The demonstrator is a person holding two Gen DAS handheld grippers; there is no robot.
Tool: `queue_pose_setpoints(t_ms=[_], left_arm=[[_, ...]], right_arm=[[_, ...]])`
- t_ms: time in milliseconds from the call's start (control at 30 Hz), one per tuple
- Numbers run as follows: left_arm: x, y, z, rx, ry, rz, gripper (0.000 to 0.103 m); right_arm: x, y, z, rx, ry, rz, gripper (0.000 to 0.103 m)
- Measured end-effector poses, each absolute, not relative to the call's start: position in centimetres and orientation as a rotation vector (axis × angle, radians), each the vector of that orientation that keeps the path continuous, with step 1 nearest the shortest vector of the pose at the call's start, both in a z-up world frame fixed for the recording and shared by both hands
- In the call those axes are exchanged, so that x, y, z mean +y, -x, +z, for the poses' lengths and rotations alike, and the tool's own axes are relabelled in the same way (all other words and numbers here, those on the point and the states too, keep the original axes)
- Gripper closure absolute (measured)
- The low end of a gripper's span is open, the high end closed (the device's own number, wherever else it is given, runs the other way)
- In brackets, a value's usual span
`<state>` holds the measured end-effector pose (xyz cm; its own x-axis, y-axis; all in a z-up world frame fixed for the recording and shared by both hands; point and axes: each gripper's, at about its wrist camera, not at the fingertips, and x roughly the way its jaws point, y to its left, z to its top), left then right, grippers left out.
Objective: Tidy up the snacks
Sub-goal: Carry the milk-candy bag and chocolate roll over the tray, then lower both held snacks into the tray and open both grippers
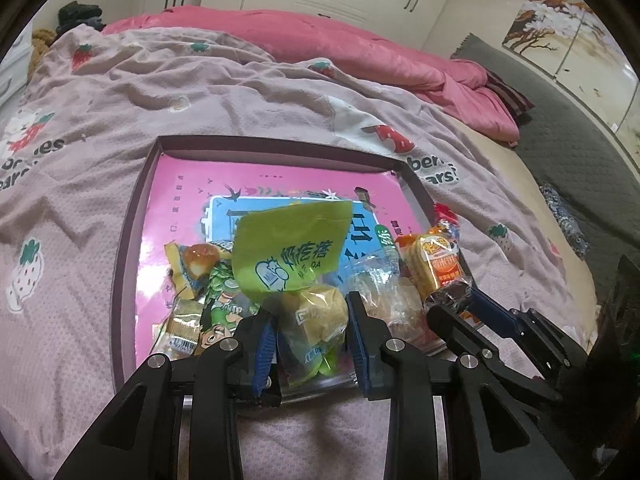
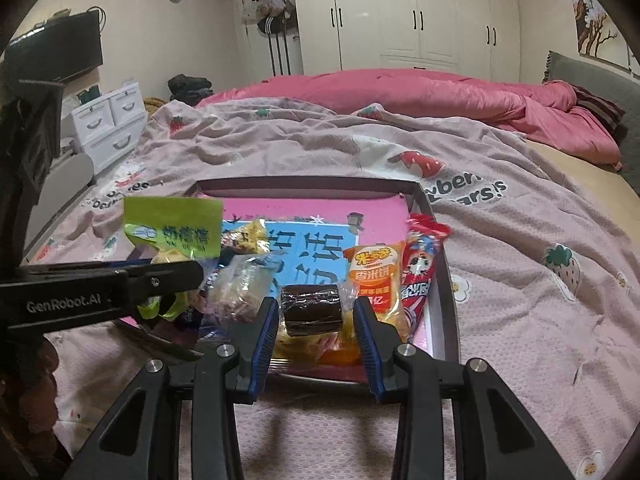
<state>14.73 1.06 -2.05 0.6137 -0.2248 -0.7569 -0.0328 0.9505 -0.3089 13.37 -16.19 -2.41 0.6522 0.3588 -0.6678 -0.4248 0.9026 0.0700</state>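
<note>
A shallow box [image 1: 132,208] with a pink picture bottom lies on the bed and holds several snack packs. My left gripper [image 1: 312,320] is shut on a green-and-yellow snack bag [image 1: 292,256], held upright over the box's near edge; it also shows in the right wrist view [image 2: 172,232]. My right gripper [image 2: 316,316] is shut on a dark chocolate cake in clear wrap [image 2: 311,310], just above the box's near right part; the cake shows in the left wrist view [image 1: 448,294]. An orange rice-cracker pack [image 2: 372,276] and a red snack pack [image 2: 420,264] lie behind it.
The box sits on a pale pink strawberry-print blanket [image 1: 100,128]. A red-pink duvet [image 2: 420,96] is bunched at the far side. White drawers [image 2: 108,120] and a dark monitor [image 2: 56,52] stand to the left of the bed. Wardrobes [image 2: 400,12] line the back wall.
</note>
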Motion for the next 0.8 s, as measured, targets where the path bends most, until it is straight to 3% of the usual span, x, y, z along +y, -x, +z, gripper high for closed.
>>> queue_pose_setpoints(t_ms=[800], left_arm=[[0.3,-15.1,-2.8,0.963,0.260,-0.172,0.068]], right_arm=[[-17.2,-13.5,-3.9,0.779,0.124,0.389,0.063]])
